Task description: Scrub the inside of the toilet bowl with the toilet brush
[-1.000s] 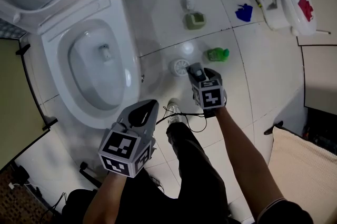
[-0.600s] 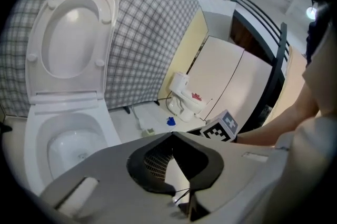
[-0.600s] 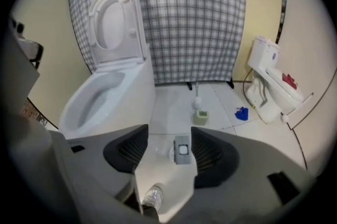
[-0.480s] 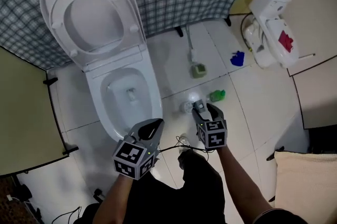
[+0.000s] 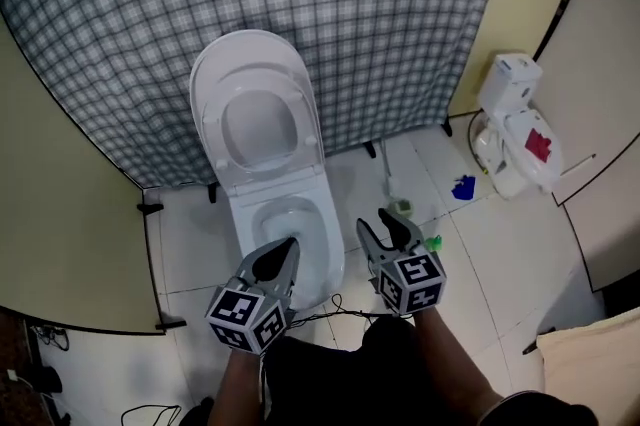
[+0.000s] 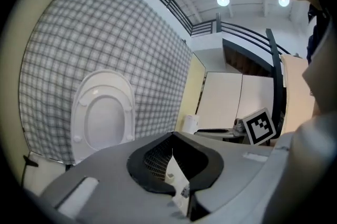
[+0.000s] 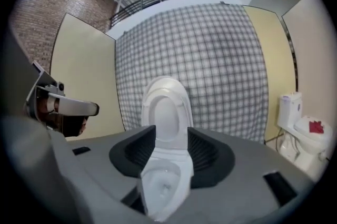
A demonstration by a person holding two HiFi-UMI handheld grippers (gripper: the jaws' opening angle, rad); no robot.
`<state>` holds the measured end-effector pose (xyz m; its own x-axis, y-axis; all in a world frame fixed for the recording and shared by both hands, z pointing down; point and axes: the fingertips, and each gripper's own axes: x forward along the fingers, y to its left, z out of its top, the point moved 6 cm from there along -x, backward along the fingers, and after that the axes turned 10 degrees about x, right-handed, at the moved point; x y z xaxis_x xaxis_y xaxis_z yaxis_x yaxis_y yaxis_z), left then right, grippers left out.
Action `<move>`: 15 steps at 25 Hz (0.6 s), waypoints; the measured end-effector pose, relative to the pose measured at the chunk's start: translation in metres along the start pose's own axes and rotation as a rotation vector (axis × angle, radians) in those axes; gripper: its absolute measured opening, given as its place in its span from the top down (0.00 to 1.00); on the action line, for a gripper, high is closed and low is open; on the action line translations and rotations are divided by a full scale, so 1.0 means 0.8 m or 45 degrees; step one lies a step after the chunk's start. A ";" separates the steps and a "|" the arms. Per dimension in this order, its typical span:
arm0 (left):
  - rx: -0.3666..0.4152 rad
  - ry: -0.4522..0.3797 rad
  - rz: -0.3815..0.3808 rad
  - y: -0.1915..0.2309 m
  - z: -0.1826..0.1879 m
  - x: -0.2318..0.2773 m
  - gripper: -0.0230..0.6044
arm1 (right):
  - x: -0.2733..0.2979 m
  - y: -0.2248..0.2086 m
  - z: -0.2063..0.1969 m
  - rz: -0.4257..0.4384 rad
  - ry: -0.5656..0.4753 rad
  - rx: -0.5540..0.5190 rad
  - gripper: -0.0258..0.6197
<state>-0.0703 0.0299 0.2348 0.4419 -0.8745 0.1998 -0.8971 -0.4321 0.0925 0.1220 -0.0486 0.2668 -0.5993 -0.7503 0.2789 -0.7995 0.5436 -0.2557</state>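
Toilet bowl (image 5: 290, 219): white, with seat and lid (image 5: 258, 109) raised against the checked curtain (image 5: 330, 4). It sits directly ahead of and below both grippers. Left gripper (image 5: 291, 243): jaw tips together, nothing held; in the head view the tip overlaps the bowl's near rim. Right gripper (image 5: 383, 224): jaws apart at moderate width, just been closing, nothing between them; the bowl shows through the gap. Long-handled brush (image 5: 399, 206): on the floor tiles just beyond the right gripper, untouched.
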 end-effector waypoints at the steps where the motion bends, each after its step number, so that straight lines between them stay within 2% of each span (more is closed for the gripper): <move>1: 0.004 -0.017 0.026 0.001 0.013 -0.011 0.98 | -0.005 0.012 0.017 0.034 -0.032 -0.012 0.68; 4: 0.030 -0.065 0.095 0.006 0.049 -0.037 0.98 | -0.018 0.048 0.067 0.124 -0.122 -0.039 0.69; 6: 0.030 -0.106 0.139 0.012 0.071 -0.054 0.98 | -0.024 0.074 0.094 0.188 -0.164 -0.065 0.79; 8: 0.030 -0.138 0.171 0.016 0.091 -0.070 0.98 | -0.029 0.100 0.113 0.254 -0.174 -0.095 0.79; 10: 0.027 -0.158 0.188 0.015 0.112 -0.082 0.98 | -0.036 0.123 0.126 0.295 -0.165 -0.118 0.90; 11: 0.021 -0.167 0.195 0.013 0.123 -0.088 0.98 | -0.040 0.133 0.131 0.311 -0.161 -0.127 0.90; 12: 0.018 -0.177 0.203 0.012 0.134 -0.093 0.98 | -0.043 0.142 0.137 0.329 -0.161 -0.136 0.95; 15: 0.029 -0.199 0.205 0.011 0.164 -0.110 0.98 | -0.051 0.169 0.153 0.384 -0.173 -0.166 0.96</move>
<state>-0.1164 0.0737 0.0898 0.2900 -0.9554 0.0562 -0.9565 -0.2875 0.0493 0.0435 0.0096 0.1077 -0.8054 -0.5872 0.0808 -0.5911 0.7852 -0.1846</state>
